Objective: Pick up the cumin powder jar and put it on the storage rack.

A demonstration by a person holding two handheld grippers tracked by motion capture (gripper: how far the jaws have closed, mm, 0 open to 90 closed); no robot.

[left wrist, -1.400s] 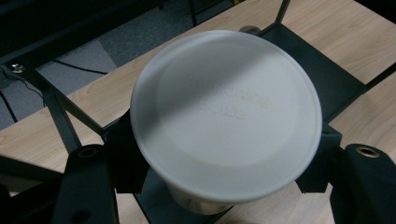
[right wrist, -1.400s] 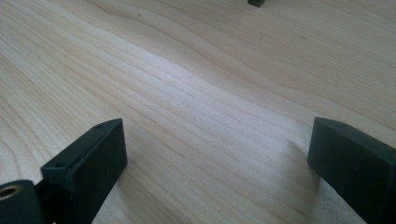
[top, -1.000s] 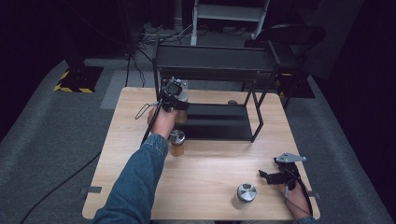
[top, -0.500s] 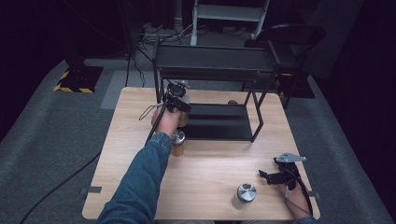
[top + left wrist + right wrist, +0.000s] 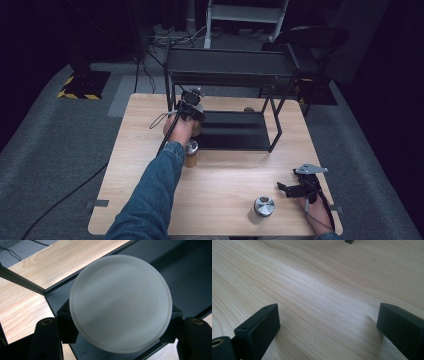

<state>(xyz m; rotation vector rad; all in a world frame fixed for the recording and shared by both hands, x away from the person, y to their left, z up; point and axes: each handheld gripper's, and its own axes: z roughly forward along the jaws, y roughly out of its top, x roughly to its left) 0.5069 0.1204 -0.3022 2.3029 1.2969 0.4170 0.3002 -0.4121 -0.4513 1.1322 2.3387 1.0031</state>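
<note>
left gripper [image 5: 117,340] jaws clamped on a frosted seasoning bottle [image 5: 120,307], seen base-on at frame centre in the left gripper view, pads pressing either side. in the high view that gripper [image 5: 189,107] sits upper centre-left, at the front left corner of the black rack [image 5: 227,75], bottle over the lower shelf [image 5: 235,131]. right gripper [image 5: 328,325] jaws wide apart, nothing between them, resting on the bench [image 5: 317,277] at lower right of the high view. two more bottles on the bench: one [image 5: 191,152] just below the left hand, one [image 5: 263,207] bottom centre-right. risk: bottle clips the shelf edge or rack post and tips, or slips on the round wall if released tilted.
</note>
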